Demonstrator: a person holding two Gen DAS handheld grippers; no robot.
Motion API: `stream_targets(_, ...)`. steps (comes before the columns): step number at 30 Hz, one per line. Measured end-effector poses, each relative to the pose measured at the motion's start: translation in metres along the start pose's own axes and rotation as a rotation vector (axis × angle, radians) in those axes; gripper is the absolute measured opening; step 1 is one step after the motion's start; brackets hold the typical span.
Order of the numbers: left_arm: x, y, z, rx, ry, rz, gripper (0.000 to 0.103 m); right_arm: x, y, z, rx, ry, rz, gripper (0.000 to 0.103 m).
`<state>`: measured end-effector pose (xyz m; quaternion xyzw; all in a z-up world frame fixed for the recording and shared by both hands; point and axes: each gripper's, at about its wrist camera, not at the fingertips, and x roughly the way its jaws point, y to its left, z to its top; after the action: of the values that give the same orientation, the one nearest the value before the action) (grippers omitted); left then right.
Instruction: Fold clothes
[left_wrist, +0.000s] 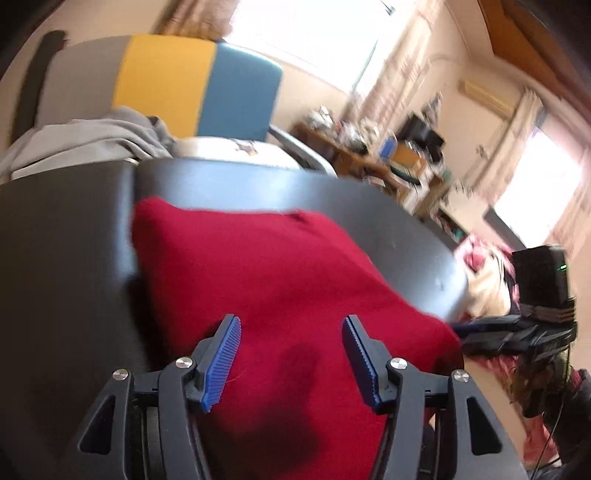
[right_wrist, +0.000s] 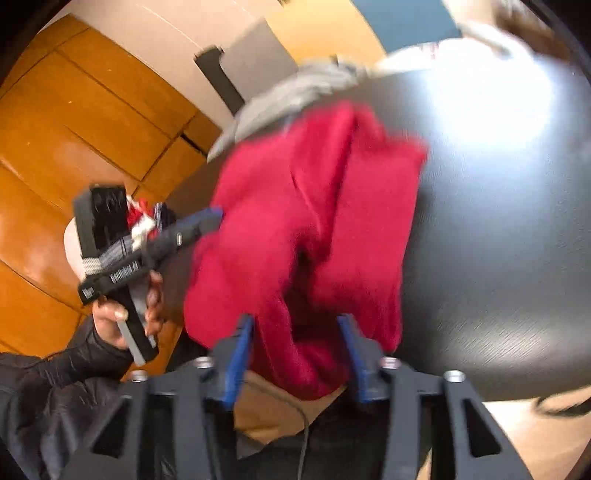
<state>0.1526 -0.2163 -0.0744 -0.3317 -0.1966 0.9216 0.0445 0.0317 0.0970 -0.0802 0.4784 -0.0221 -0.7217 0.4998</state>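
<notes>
Here, your left tongs (left_wrist: 291, 354) stand wide apart above the near part of the red garment (left_wrist: 280, 280), their blue ribbed pads (left_wrist: 221, 363) clear of the cloth on both sides. The garment lies on the dark desk (left_wrist: 66, 258), spread from near the middle toward your edge, and its near end hangs over that edge. In the right wrist view the same red garment (right_wrist: 314, 229) shows bunched, with a deep fold running down its middle and a rolled lump at the near end.

Your right tongs (right_wrist: 295, 358) are spread too, one blue pad (right_wrist: 238, 365) on either side of that rolled lump; the frame is blurred, so you cannot tell whether the pads touch the cloth, but they are not squeezed onto it. From this side you also see your left tongs reaching in at the garment's left edge, with your hand (right_wrist: 122, 317) wrapped around the handle and a dark sleeve (right_wrist: 55, 387) behind it.

At the far side of the desk a grey garment (left_wrist: 92, 136) lies crumpled, just beyond the red one, with something white (left_wrist: 236, 151) beside it. Behind those stands a chair back (left_wrist: 195, 85) in grey, yellow and blue. A wooden floor (right_wrist: 74, 129) shows past the desk's left edge.
</notes>
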Motion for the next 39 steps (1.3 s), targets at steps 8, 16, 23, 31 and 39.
stream_targets(8, -0.001, 0.029, 0.049, 0.025, -0.05, 0.03, 0.059, 0.02, 0.077, 0.033, -0.28, -0.073, -0.123, 0.069)
stream_targets(16, 0.079, 0.042, 0.068, 0.091, 0.152, 0.084, 0.06, 0.086, 0.073, 0.006, -0.351, -0.002, -0.245, 0.083)
stream_targets(23, 0.124, 0.073, 0.065, 0.001, 0.21, 0.118, 0.076, 0.097, 0.059, -0.008, -0.439, -0.121, -0.244, 0.085)
stream_targets(31, 0.132, 0.091, 0.105, -0.015, 0.161, 0.238, 0.081, 0.102, 0.049, 0.005, -0.397, -0.115, -0.225, 0.087)
stream_targets(39, 0.038, 0.054, 0.07, 0.022, -0.014, 0.1, 0.078, 0.093, 0.061, 0.013, -0.302, -0.079, -0.115, 0.101)
